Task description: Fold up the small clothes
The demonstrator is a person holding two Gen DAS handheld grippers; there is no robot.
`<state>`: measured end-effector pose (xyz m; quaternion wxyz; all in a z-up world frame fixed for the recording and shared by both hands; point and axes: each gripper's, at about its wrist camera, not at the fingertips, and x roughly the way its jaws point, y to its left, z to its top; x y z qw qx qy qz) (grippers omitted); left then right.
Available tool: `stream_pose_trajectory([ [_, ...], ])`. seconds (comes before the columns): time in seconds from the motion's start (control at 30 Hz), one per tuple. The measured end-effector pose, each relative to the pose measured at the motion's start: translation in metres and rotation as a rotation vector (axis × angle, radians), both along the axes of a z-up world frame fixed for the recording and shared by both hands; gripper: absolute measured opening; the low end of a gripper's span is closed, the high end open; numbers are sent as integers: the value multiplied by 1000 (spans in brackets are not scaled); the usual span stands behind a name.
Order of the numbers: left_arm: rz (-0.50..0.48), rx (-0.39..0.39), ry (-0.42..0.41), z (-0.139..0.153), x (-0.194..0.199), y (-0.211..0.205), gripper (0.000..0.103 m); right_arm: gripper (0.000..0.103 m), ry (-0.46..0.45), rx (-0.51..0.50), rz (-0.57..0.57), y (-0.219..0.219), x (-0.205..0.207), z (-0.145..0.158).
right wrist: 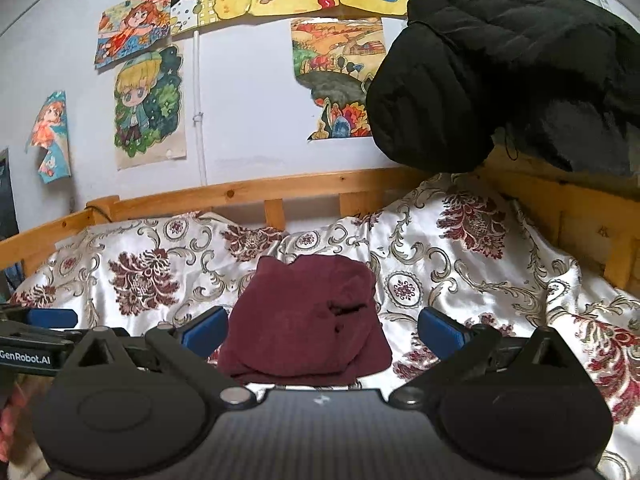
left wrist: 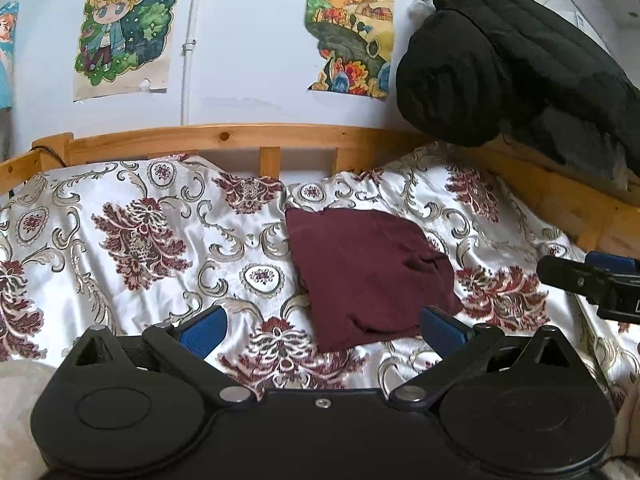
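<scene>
Left gripper (left wrist: 322, 326): fingers spread wide, holding nothing, just short of the garment. Right gripper (right wrist: 320, 330): likewise spread and empty, with the near part of the garment between its fingers, contact not confirmed.

One maroon garment (right wrist: 308, 320) lies folded into a rough square on the bed cover (left wrist: 140, 248), mid-bed. It appears soft, light and limp; the satin cover may let it slide. Grip a near corner or folded edge.

Beyond: one wooden bed rail (left wrist: 240, 138), one black coat (right wrist: 500, 60).
</scene>
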<state>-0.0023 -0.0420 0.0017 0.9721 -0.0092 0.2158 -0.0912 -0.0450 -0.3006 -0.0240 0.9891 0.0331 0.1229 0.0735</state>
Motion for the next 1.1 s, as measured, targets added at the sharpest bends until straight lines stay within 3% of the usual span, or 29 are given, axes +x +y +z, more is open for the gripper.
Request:
stream_pose_trajectory([
  [0.33,0,-38,32,-3,-8,6,102,103,54,76,-61,-18,-3,-4],
  [1.1,5,-17,58,-6,-3,2,102,103,85,57,-47,-13,1,-8],
])
